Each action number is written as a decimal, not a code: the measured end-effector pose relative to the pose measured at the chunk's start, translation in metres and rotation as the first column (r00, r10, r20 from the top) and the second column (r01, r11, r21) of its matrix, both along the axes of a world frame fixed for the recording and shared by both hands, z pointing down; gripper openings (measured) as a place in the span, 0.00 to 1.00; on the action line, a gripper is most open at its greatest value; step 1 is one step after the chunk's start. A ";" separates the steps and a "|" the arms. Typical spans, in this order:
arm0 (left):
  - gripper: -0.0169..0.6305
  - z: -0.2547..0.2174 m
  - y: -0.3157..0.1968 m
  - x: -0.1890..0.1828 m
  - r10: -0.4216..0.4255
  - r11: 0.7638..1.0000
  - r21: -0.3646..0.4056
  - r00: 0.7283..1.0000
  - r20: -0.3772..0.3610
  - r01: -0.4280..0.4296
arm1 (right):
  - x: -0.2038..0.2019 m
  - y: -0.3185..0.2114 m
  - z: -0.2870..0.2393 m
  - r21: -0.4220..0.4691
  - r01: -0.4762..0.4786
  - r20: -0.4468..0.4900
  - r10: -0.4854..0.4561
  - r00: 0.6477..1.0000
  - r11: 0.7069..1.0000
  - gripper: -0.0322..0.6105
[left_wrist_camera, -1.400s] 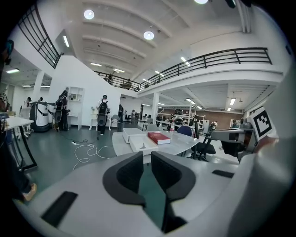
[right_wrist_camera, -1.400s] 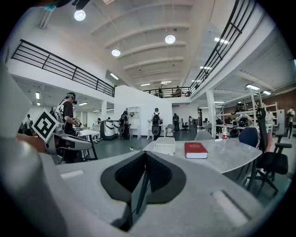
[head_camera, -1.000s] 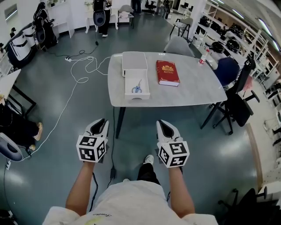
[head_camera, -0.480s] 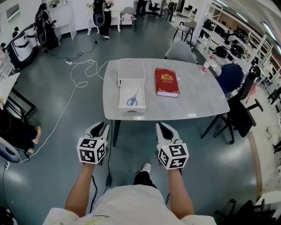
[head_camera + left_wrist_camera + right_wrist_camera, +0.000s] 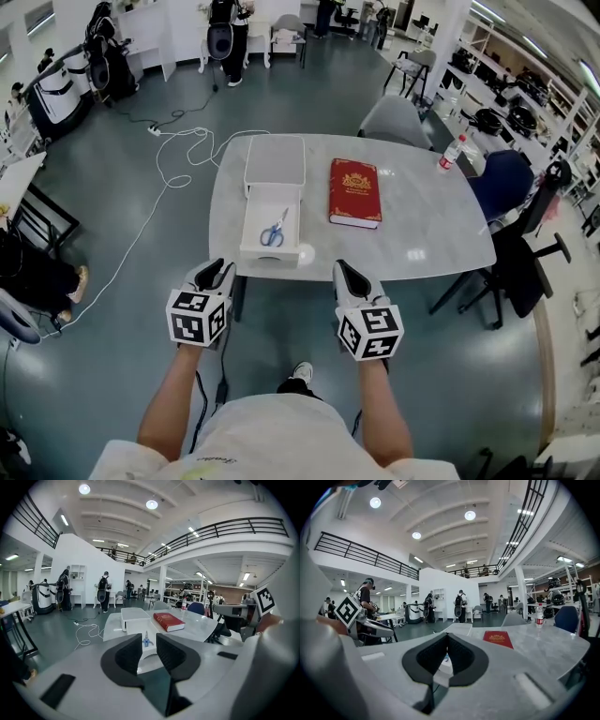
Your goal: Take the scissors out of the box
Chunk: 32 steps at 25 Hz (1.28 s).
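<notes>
Blue-handled scissors (image 5: 273, 232) lie in the pulled-out drawer (image 5: 254, 225) of a white box (image 5: 275, 159) on the grey table (image 5: 422, 225). Both grippers hover short of the table's near edge, clear of it. My left gripper (image 5: 217, 270) points at the drawer, its jaws slightly apart and empty. In the left gripper view the scissors (image 5: 146, 641) show through the gap of that gripper (image 5: 149, 637). My right gripper (image 5: 344, 272) is shut on nothing. In the right gripper view its tips (image 5: 447, 637) meet in front of the box (image 5: 459, 629).
A red book (image 5: 355, 192) lies right of the box. A bottle (image 5: 454, 153) stands at the table's far right corner. A grey chair (image 5: 398, 117) and a blue chair (image 5: 502, 178) stand around the table. A white cable (image 5: 178, 159) trails on the floor at left.
The table has come nearer to me over the last second. Both grippers stay side by side and now hang just before its near edge. Their jaws look unchanged.
</notes>
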<state>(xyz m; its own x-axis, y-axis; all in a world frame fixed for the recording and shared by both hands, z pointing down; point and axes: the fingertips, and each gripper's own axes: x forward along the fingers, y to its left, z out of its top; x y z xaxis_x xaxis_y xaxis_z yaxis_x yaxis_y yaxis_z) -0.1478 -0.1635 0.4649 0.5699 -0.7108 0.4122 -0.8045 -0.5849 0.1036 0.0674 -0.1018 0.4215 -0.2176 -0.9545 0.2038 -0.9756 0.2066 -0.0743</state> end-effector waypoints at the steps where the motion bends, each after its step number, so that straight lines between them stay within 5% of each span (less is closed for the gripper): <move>1: 0.13 0.000 -0.003 0.004 -0.006 1.000 -0.002 1.000 0.002 0.006 | 0.004 -0.005 0.000 -0.001 0.007 0.000 -0.007 1.000 1.000 0.06; 16: 0.14 0.006 -0.035 0.048 -0.085 0.996 -0.023 0.995 0.043 0.086 | 0.047 -0.060 0.001 0.007 0.128 0.011 -0.128 0.992 0.992 0.06; 32: 0.14 0.030 -0.057 0.087 -0.027 0.997 -0.071 0.992 0.122 0.036 | 0.061 -0.083 0.017 -0.008 0.203 0.003 -0.203 0.979 0.979 0.06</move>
